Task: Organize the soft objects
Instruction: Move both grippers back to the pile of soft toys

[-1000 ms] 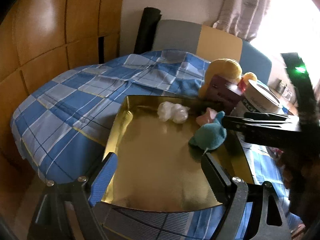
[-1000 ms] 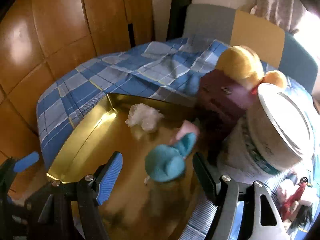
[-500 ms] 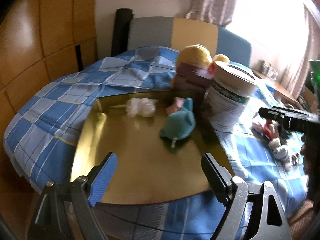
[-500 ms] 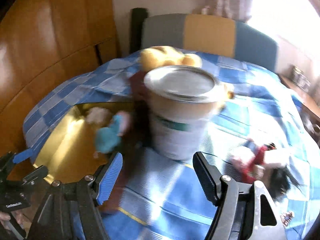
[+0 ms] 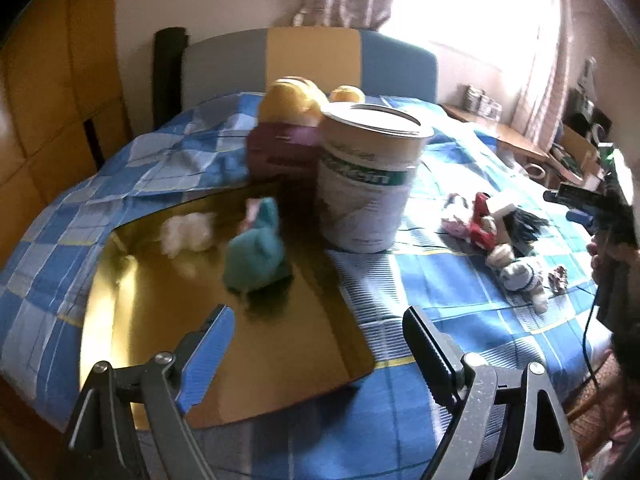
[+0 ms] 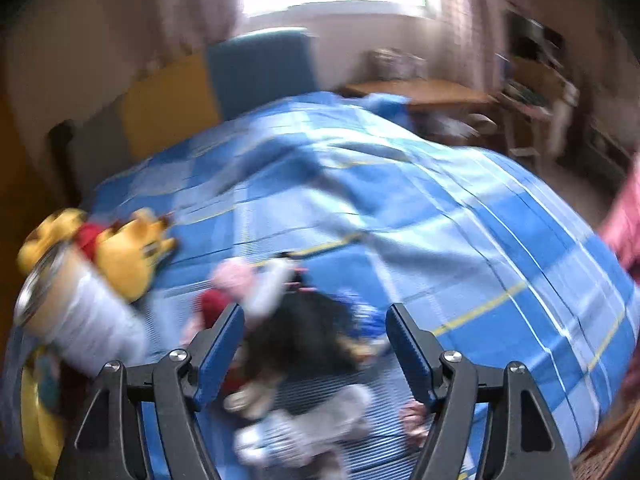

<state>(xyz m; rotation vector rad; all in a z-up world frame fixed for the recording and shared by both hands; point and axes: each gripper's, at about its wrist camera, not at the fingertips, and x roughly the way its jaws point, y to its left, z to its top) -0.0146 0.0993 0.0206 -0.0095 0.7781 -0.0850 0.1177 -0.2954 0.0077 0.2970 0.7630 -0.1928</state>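
A gold tray (image 5: 256, 344) lies on the blue checked cloth (image 5: 460, 304). In it sit a teal plush (image 5: 256, 256), a white fluffy toy (image 5: 186, 232) and a small pink toy (image 5: 252, 208). A heap of small dolls (image 5: 500, 232), one with black hair, lies on the cloth to the right of the tray. My left gripper (image 5: 316, 344) is open and empty over the tray's near right corner. My right gripper (image 6: 314, 338) is open and empty just above the doll heap (image 6: 304, 332); the right wrist view is blurred. It also shows at the right edge of the left wrist view (image 5: 584, 204).
A tall white can (image 5: 370, 176) stands beside the tray, with a maroon box (image 5: 280, 152) and a yellow bear plush (image 5: 296, 94) behind it. The bear (image 6: 124, 248) and can (image 6: 72, 308) sit left in the right wrist view. A wooden desk (image 6: 420, 92) stands behind.
My right gripper has swung from the tray, past the can, to the doll heap on the right. My left gripper has turned right, bringing the can and dolls into view.
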